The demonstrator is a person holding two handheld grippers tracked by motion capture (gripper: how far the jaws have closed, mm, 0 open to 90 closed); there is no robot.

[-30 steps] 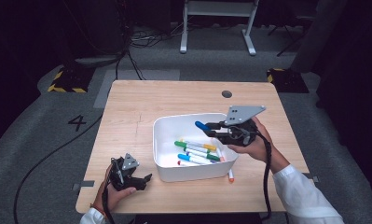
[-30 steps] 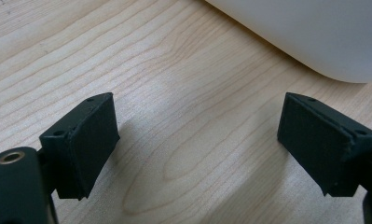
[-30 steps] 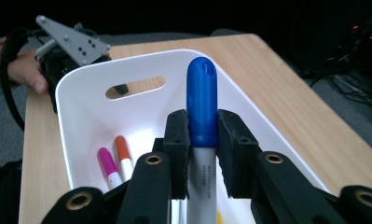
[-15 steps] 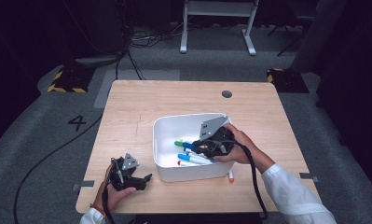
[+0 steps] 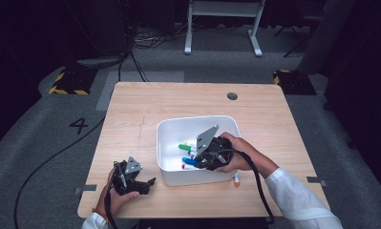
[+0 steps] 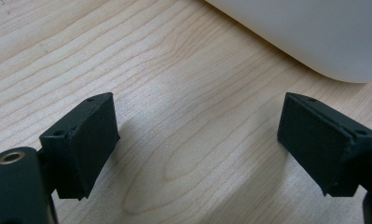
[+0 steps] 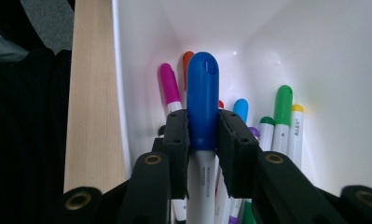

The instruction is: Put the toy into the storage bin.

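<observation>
White plastic walls of the bin hem in the right gripper, which reaches in from the bin's 4 o'clock corner; bare bin floor lies open toward 11 o'clock. The wooden table is free across its far half, and broad strips of wood run along the 9 o'clock and 3 o'clock edges. One marker lies on the wood just outside the bin's near wall, close to the right sleeve. The left gripper rests at the table's 7 o'clock corner, just beside the bin's near left corner but apart from it.

The right gripper view shows its jaws clenched on the blue-capped marker, pads pressing where the cap meets the white barrel, which carries small printed lettering. The marker points into the bin, above other markers capped pink, orange, light blue, green and yellow. From the high view the held marker is hard to pick out under the gripper.

The left gripper view shows its jaws spread wide with only wood grain between them, the bin's rounded wall at 1 o'clock.
</observation>
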